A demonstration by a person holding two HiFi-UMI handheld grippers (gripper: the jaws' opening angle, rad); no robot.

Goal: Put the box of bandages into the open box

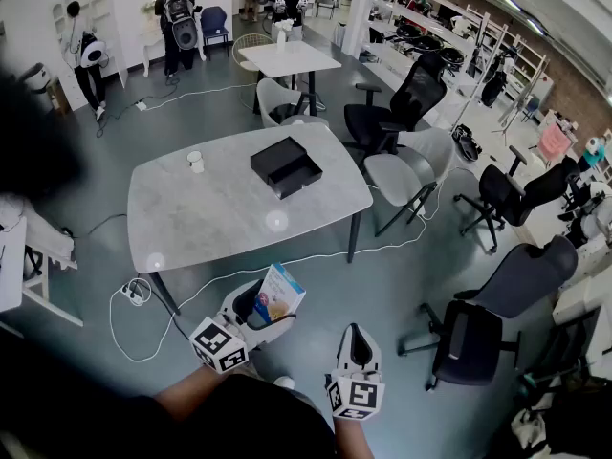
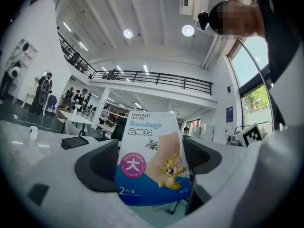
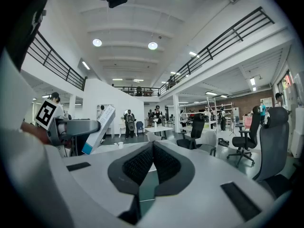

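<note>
The left gripper [image 1: 260, 311] grips the box of bandages [image 1: 280, 293] by its two side edges, with the jaws spread wide to take its width. The box stands on end, so its long axis runs close to upright. Its printed front is turned back toward the person holding it. From the right gripper view it shows edge-on as a slim slab [image 3: 100, 127], leaning a little. It hangs in the air just short of the near edge of the grey table [image 1: 206, 218], over the floor.

The right gripper [image 1: 356, 338] sits beside it on the right, a little apart, with its jaws pressed together and nothing between them.

The open box [image 1: 285, 167] is black and lies flat on the far right part of the table, its lid folded open beside it. The near half of the tabletop lies between it and the held box. A small white cup [image 1: 196, 161] stands at the far left of the table, well apart from the open box.

A grey chair [image 1: 406, 172] is drawn up at the table's right end, with a black office chair [image 1: 394, 111] behind it. Another dark chair [image 1: 470, 331] stands near, on the right. A white cable [image 1: 382, 251] trails over the floor to a power strip [image 1: 136, 292] by the near left table leg. Farther off are a white table [image 1: 287, 59] and people standing [image 1: 177, 19].
</note>
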